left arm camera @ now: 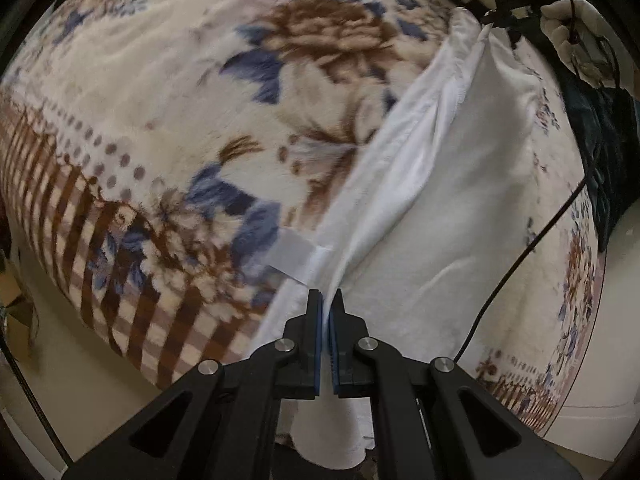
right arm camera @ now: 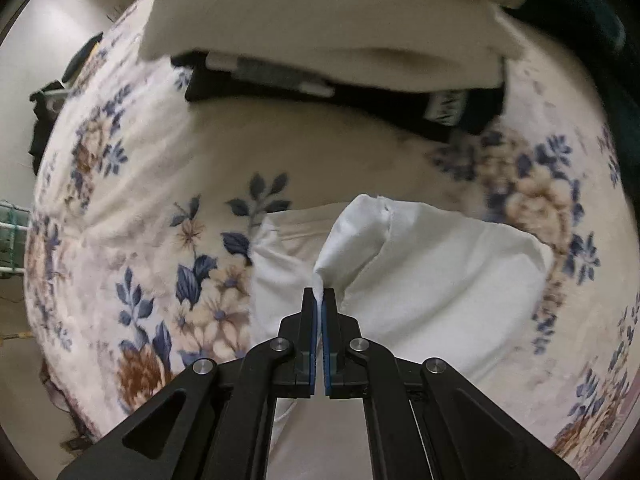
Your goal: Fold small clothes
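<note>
Both pairs of tongs are pinching the same white garment (left arm camera: 432,184), which lies on a bed covered by a floral blanket (left arm camera: 168,92).

In the left wrist view, the left tongs (left arm camera: 329,300) are pressed together on a fold of white cloth near the blanket's striped edge. From there the garment stretches away in a long ridge to the far corner, where the right tongs (left arm camera: 494,20) grip its other end, held by a gloved hand (left arm camera: 568,24). A thin black cable (left arm camera: 532,240) crosses the blanket on that side.

The right wrist view shows the right tongs pressed together on a pinched peak of the cloth, the rest spread on the blanket beyond. Only this view shows a pale, blurred stack of fabric (right arm camera: 320,40) over a dark item (right arm camera: 340,100) further off. What these are is unclear. The left tongs are out of sight here.
</note>
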Motion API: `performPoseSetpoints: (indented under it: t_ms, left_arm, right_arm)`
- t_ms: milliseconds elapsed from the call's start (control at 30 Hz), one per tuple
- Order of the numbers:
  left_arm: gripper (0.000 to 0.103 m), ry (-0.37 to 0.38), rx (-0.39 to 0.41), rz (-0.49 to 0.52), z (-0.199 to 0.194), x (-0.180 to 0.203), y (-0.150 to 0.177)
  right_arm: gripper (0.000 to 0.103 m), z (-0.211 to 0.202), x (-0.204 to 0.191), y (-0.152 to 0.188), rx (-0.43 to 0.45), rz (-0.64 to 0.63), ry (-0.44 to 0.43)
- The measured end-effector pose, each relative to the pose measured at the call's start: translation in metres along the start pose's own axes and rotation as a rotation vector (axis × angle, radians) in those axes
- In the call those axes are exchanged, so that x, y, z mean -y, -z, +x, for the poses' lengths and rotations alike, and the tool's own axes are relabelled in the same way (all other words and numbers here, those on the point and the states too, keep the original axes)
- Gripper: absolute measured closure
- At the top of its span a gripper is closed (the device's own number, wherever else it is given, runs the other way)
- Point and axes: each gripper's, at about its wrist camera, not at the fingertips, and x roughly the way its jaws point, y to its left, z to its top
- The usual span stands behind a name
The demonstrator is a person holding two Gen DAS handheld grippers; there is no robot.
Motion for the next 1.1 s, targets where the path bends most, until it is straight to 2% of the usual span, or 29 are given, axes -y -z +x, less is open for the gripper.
performPoseSetpoints:
  t_ms: [267, 367, 467, 500, 533, 600, 633, 700, 733, 767, 867, 933, 967, 1000, 1033, 1067, 1100]
  left_arm:
    - [0.102, -0.033, -0.077, -0.02, 0.021, -0.041, 0.006]
    - [0.1, 0.004, -0.124, -0.089, 0.022, -0.068, 0.008]
    - [0.099, 0.041, -0.154, -0.177, 0.016, -0.098, 0.005]
    - [0.099, 0.046, -0.149, -0.197, 0.011, -0.107, 0.004]
    - [0.099, 0.046, -0.142, -0.212, 0.004, -0.114, 0.003]
    - [0.098, 0.061, -0.135, -0.222, -0.007, -0.122, -0.001]
    - [0.097, 0.079, -0.135, -0.217, -0.01, -0.122, -0.002]
    - [0.087, 0.119, -0.147, -0.179, -0.015, -0.119, -0.004]
    - [0.078, 0.131, -0.161, -0.145, -0.015, -0.113, -0.006]
    - [0.073, 0.141, -0.175, -0.112, -0.013, -0.105, -0.005]
    - [0.072, 0.129, -0.23, -0.023, -0.001, -0.082, -0.001]
    - [0.072, 0.104, -0.246, 0.01, 0.007, -0.07, 0.001]
    - [0.074, 0.082, -0.239, 0.026, 0.009, -0.064, 0.004]
    - [0.082, 0.063, -0.22, 0.041, 0.01, -0.059, 0.006]
    - [0.095, 0.044, -0.201, 0.045, 0.012, -0.053, 0.004]
    - [0.103, 0.013, -0.196, 0.05, 0.014, -0.05, 0.007]
    - [0.103, 0.009, -0.186, 0.048, 0.013, -0.047, 0.011]
  right_arm:
    - [0.101, 0.033, -0.023, 0.0, -0.01, 0.003, 0.062]
    - [0.101, 0.039, -0.026, -0.002, -0.024, 0.007, 0.09]
    - [0.096, 0.04, -0.028, -0.002, -0.07, 0.036, 0.035]
    - [0.089, 0.034, -0.027, 0.002, -0.074, 0.052, -0.031]
    - [0.07, 0.026, -0.026, 0.007, -0.069, 0.06, -0.068]
    - [0.044, 0.008, -0.024, 0.022, -0.065, 0.058, -0.115]
    - [0.042, -0.001, -0.023, 0.033, -0.067, 0.052, -0.139]
    - [0.042, -0.022, -0.018, 0.067, -0.082, 0.037, -0.163]
    - [0.042, -0.03, -0.017, 0.084, -0.094, 0.031, -0.161]
    - [0.042, -0.037, -0.014, 0.107, -0.108, 0.03, -0.16]
    - [0.042, -0.047, 0.001, 0.189, -0.189, 0.045, -0.147]
    - [0.042, -0.044, 0.013, 0.258, -0.266, 0.081, -0.138]
    - [0.042, -0.042, 0.02, 0.286, -0.301, 0.101, -0.136]
    - [0.042, -0.034, 0.027, 0.323, -0.354, 0.144, -0.136]
    - [0.042, -0.025, 0.035, 0.359, -0.41, 0.193, -0.142]
    - [0.041, -0.016, 0.04, 0.388, -0.458, 0.236, -0.161]
    - [0.041, -0.003, 0.042, 0.421, -0.516, 0.288, -0.185]
